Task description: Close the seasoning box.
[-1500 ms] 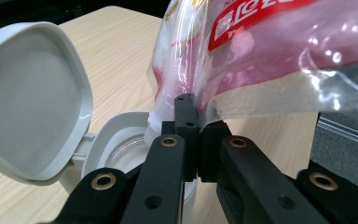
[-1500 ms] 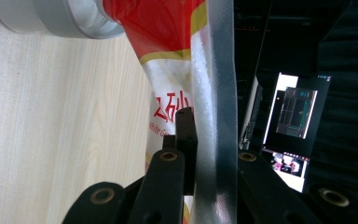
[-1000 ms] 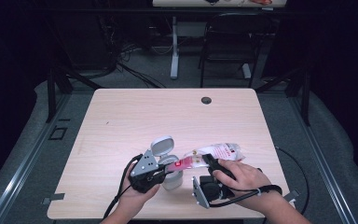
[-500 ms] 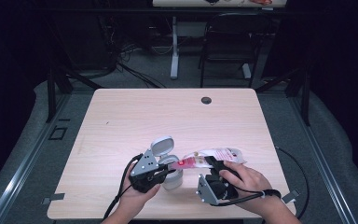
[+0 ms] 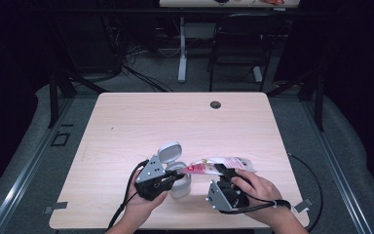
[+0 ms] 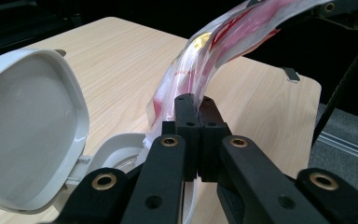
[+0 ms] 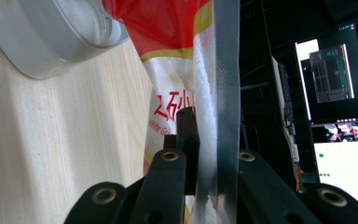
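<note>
A red and white plastic pouch (image 5: 213, 165) is held in the air between both grippers, near the table's front edge. My left gripper (image 5: 179, 172) is shut on the pouch's left end (image 6: 186, 88), its jaws pressed together. Just below that end stands a white container (image 5: 179, 184) with its hinged lid (image 5: 169, 152) flipped open; the lid (image 6: 28, 126) looks large in the left gripper view. My right gripper (image 5: 224, 170) is shut on the pouch's right part (image 7: 186, 70), with white grains visible inside the clear film. The container's rim (image 7: 51, 42) sits beyond it.
The light wood table (image 5: 175, 122) has a round cable hole (image 5: 215, 105) near its far edge. A black chair (image 5: 238, 48) and a desk leg (image 5: 181, 48) stand beyond the table. Cables trail from both grippers over the front edge.
The right hand and its gripper have shifted slightly, and the pouch now lies flatter and more stretched between the two grippers. The left gripper has stayed in place.
</note>
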